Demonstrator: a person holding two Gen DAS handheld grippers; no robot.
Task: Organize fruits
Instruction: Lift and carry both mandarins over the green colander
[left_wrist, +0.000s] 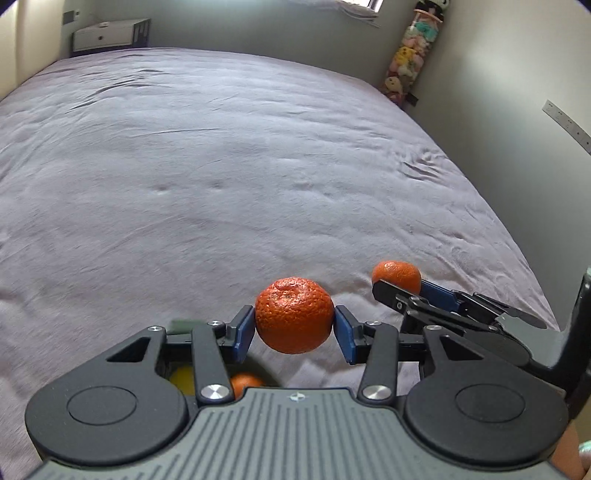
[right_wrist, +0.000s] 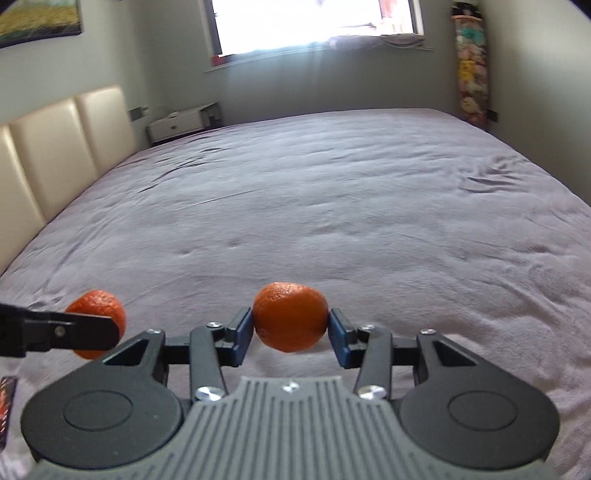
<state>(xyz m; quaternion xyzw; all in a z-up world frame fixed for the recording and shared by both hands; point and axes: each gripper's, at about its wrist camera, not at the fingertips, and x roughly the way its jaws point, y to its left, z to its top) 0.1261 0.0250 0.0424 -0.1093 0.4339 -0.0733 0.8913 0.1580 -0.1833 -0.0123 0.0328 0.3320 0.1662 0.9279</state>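
My left gripper (left_wrist: 294, 329) is shut on an orange mandarin (left_wrist: 293, 319) and holds it above the purple bed sheet (left_wrist: 221, 166). My right gripper (right_wrist: 290, 329) is shut on a second mandarin (right_wrist: 290, 321), also above the bed. Each gripper shows in the other's view: the right gripper (left_wrist: 410, 288) with its mandarin (left_wrist: 396, 275) is just right of the left one, and the left gripper's mandarin (right_wrist: 96, 306) shows at the left of the right wrist view. Below the left gripper, a yellow fruit (left_wrist: 183, 380) and another mandarin (left_wrist: 244, 383) lie partly hidden in a dark container.
A cream headboard (right_wrist: 44, 155) runs along the left. A white nightstand (right_wrist: 177, 125) stands at the far corner. A tall column of plush toys (left_wrist: 406, 55) stands by the right wall. A window (right_wrist: 314, 26) is behind the bed.
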